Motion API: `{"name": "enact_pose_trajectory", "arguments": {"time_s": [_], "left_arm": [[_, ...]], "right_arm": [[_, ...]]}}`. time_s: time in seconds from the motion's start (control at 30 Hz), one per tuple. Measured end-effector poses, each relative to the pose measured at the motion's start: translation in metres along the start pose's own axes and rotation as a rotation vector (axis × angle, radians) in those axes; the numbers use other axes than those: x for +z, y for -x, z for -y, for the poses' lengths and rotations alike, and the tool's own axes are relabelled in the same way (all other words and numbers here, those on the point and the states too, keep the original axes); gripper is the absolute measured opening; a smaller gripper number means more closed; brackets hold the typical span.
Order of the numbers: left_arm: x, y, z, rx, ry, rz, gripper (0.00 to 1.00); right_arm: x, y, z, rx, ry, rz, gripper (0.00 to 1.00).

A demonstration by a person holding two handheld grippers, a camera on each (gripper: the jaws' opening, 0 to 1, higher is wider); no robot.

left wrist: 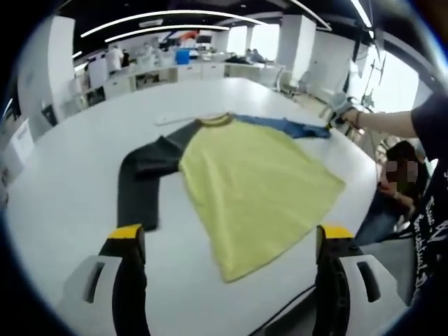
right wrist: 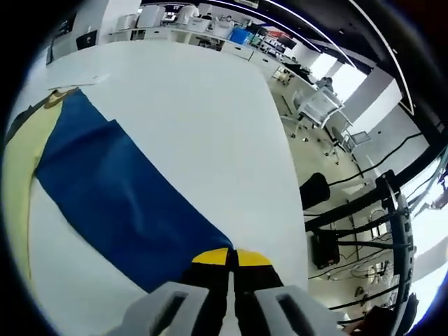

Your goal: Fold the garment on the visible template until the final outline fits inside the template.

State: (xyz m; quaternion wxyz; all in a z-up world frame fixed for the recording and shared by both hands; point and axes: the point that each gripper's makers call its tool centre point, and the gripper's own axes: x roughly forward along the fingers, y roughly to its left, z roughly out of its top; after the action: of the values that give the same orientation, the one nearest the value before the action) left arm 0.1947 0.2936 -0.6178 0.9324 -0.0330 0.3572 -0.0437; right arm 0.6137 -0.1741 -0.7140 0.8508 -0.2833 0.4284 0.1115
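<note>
A long-sleeved shirt lies flat on the white table (left wrist: 70,203). It has a yellow body (left wrist: 252,189), a dark grey sleeve (left wrist: 140,178) bent toward me, and a blue sleeve (left wrist: 287,126) stretched out to the far right. My left gripper (left wrist: 231,234) hovers open above the near hem, with nothing between its jaws. My right gripper (left wrist: 339,108), held by a hand, sits at the blue sleeve's end. In the right gripper view its jaws (right wrist: 231,257) are shut on the cuff of the blue sleeve (right wrist: 119,203), with the yellow body (right wrist: 17,182) at the left edge.
A pale strip (left wrist: 171,119) lies on the table beside the collar (left wrist: 215,120). A seated person (left wrist: 395,189) is at the table's right edge. Office chairs (right wrist: 322,105) stand past the far edge. White counters (left wrist: 161,73) line the back, and a black cable (left wrist: 280,311) runs near the front edge.
</note>
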Motion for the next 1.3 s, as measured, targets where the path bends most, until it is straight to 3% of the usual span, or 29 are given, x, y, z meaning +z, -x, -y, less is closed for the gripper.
{"name": "enact_pose_trajectory", "arguments": {"time_s": [0.2, 0.47, 0.73, 1.03, 1.13, 1.17, 1.2, 1.3], "left_arm": [[-0.001, -0.002, -0.001, 0.000, -0.003, -0.010, 0.98], [0.001, -0.003, 0.001, -0.010, -0.022, -0.018, 0.98], [-0.002, -0.002, 0.000, -0.007, -0.013, -0.021, 0.99], [-0.003, -0.002, -0.002, -0.008, 0.000, -0.020, 0.98], [-0.005, -0.002, -0.002, -0.007, 0.000, -0.026, 0.98], [-0.005, -0.002, -0.002, -0.007, -0.001, -0.028, 0.98], [-0.005, -0.002, -0.002, -0.008, -0.001, -0.028, 0.98], [-0.003, -0.002, -0.002, -0.011, -0.001, -0.023, 0.98]], "right_arm": [[0.010, -0.021, 0.021, -0.012, -0.006, -0.001, 0.00], [0.001, -0.016, 0.013, -0.006, -0.019, -0.018, 0.00], [-0.004, 0.006, 0.001, -0.006, -0.034, -0.012, 0.00], [0.002, -0.023, 0.014, 0.014, -0.072, -0.008, 0.00], [0.007, -0.025, 0.015, 0.030, -0.182, 0.016, 0.00], [0.009, -0.025, 0.020, 0.015, -0.228, 0.028, 0.05], [0.011, -0.024, 0.022, 0.014, -0.211, 0.033, 0.10], [0.015, -0.024, 0.017, 0.056, -0.294, 0.040, 0.20]]}}
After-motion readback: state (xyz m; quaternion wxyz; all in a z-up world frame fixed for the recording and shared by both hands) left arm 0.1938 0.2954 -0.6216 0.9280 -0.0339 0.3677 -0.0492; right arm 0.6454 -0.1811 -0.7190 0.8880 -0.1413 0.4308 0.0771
